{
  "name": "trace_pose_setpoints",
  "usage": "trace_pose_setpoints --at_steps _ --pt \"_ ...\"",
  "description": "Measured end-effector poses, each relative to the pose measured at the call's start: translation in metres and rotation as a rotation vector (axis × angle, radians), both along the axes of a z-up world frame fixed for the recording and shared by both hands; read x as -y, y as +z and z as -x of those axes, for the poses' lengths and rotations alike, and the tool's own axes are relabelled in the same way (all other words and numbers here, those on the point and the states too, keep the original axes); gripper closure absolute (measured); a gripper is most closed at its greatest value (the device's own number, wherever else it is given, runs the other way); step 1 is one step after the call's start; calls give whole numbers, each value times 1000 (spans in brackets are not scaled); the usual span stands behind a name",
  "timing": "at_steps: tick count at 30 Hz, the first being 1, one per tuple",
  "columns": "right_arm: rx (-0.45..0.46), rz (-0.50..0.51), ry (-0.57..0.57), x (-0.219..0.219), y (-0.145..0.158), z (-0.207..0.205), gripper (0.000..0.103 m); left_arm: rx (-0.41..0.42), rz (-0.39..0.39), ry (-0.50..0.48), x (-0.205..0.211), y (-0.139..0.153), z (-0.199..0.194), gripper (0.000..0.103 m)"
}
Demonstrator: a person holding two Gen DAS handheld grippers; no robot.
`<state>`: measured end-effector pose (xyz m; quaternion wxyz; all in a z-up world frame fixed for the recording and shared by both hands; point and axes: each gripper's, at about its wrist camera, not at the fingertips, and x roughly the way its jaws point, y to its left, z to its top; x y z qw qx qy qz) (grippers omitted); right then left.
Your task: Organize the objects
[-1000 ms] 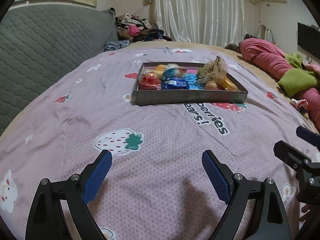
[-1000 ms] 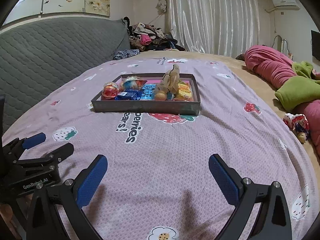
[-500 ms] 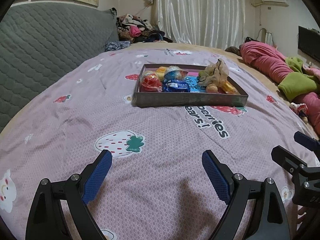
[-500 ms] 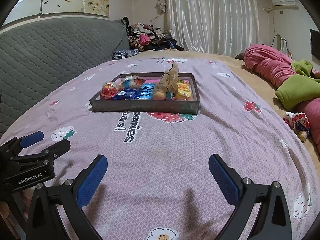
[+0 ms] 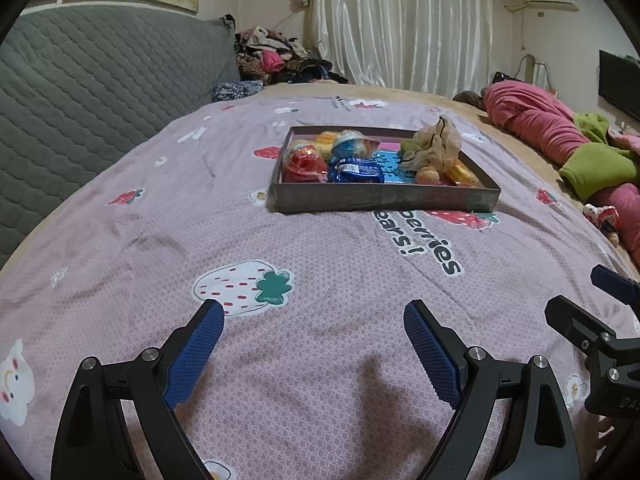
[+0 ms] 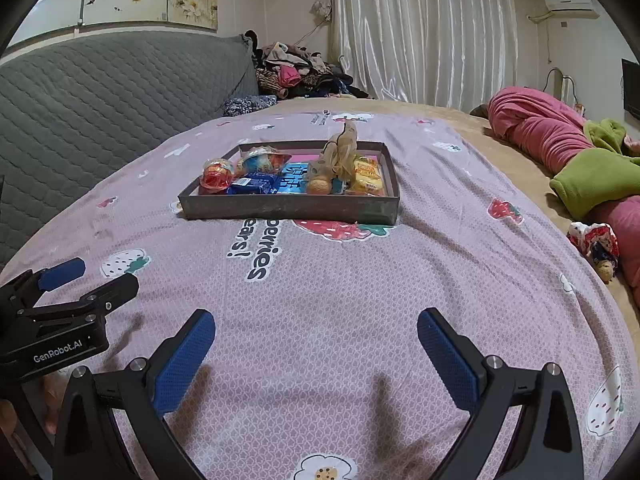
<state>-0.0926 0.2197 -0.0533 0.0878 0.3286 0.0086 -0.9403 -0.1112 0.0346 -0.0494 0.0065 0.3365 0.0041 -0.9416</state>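
Observation:
A shallow grey tray sits mid-bed on the pink strawberry sheet. It holds a red round packet, a blue-topped round packet, a dark blue wrapper, a beige mesh scrunchie, a small orange ball and a yellow packet. My left gripper hovers open and empty over the sheet, well short of the tray. My right gripper is likewise open and empty.
A grey quilted headboard runs along the left. Pink and green bedding is heaped at the right, with a small patterned toy beside it. Clothes are piled by the curtain behind.

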Motion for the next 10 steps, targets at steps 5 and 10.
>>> trace_pose_setpoints --at_steps 5,10 --pt "2 0 -4 0 0 1 1 -10 1 0 1 1 0 11" --pt "0 -1 -6 -2 -1 2 1 -5 11 1 0 0 -1 11"
